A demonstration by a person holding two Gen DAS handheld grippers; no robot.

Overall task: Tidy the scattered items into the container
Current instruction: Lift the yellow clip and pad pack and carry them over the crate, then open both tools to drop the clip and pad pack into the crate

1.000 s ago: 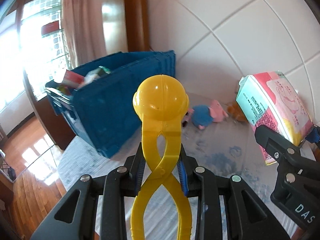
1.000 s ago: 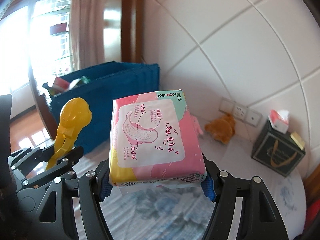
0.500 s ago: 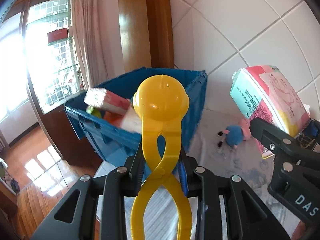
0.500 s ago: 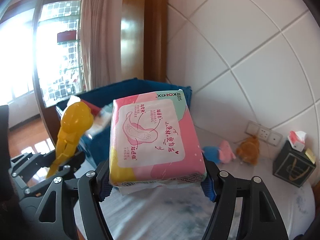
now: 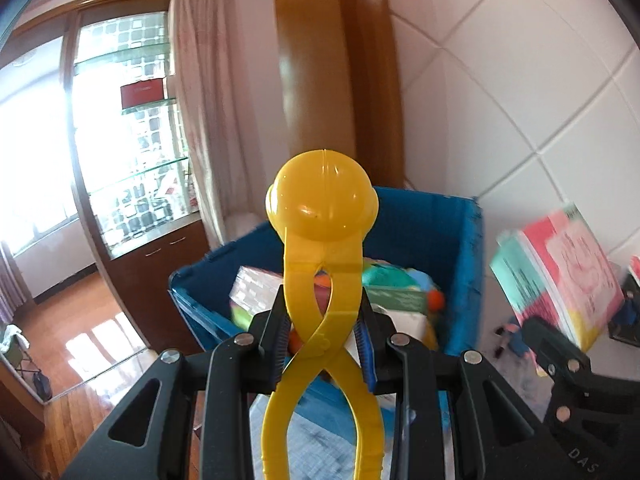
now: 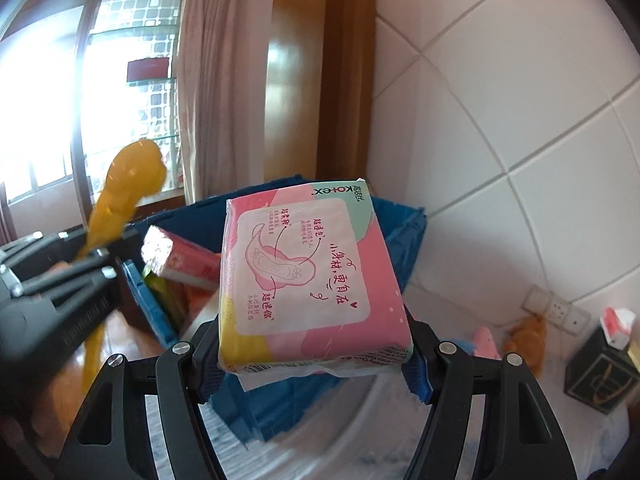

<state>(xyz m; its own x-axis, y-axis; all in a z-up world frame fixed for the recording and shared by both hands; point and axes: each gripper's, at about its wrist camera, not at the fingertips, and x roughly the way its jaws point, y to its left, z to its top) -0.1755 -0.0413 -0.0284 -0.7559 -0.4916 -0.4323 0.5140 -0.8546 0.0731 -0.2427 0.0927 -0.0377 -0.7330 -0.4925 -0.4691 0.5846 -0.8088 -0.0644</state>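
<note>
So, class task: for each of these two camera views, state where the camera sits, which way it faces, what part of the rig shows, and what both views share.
Left wrist: on the left gripper, looking forward along its fingers clamping the yellow clamp toy, toward the blue crate; the right gripper's edge shows.
Right wrist: on the right gripper, facing the crate past the pink pad pack in its fingers; the left gripper shows at left.
Shared: crate, toy, pack.

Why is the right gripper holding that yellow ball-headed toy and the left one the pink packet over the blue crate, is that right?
Not quite: they are swapped. The left wrist view shows the left gripper clamping the yellow toy; the right wrist view shows the right gripper holding the pink packet. Both are by the blue crate.
</note>
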